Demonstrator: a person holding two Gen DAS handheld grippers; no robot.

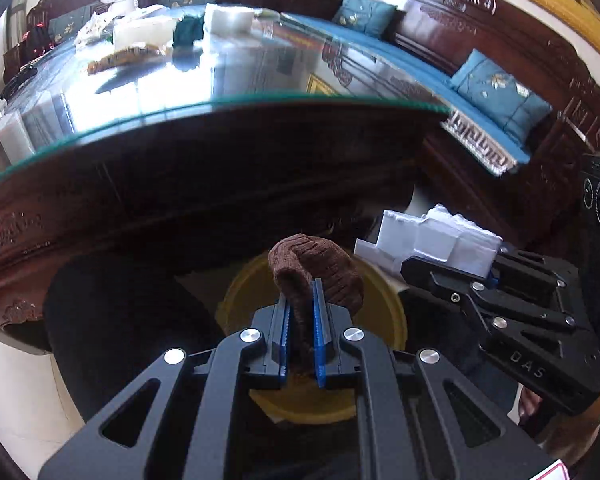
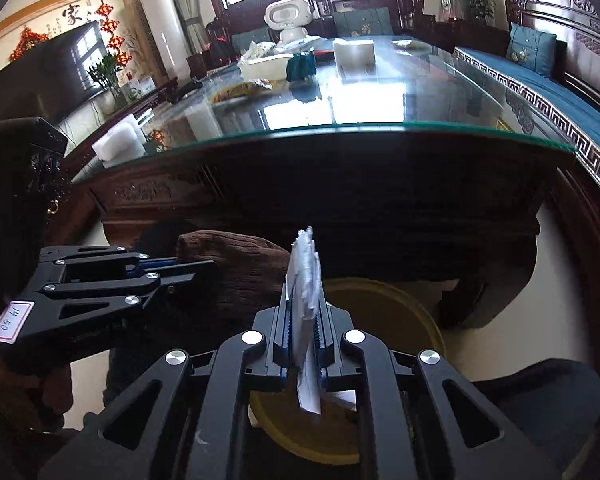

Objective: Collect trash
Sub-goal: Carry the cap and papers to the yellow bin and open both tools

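Brown knit (image 1: 316, 276) in left jaws, paper (image 2: 306, 280) in right

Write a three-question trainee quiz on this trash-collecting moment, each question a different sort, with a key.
1. True or false: the left gripper is empty.
2. Which item does the right gripper hold? A) brown knitted cloth B) white paper C) teal cushion
3. Fill in: below both grippers sits a yellow ____.

Key: 1 false, its jaws are shut on the brown knitted cloth; 2 B; 3 bin.
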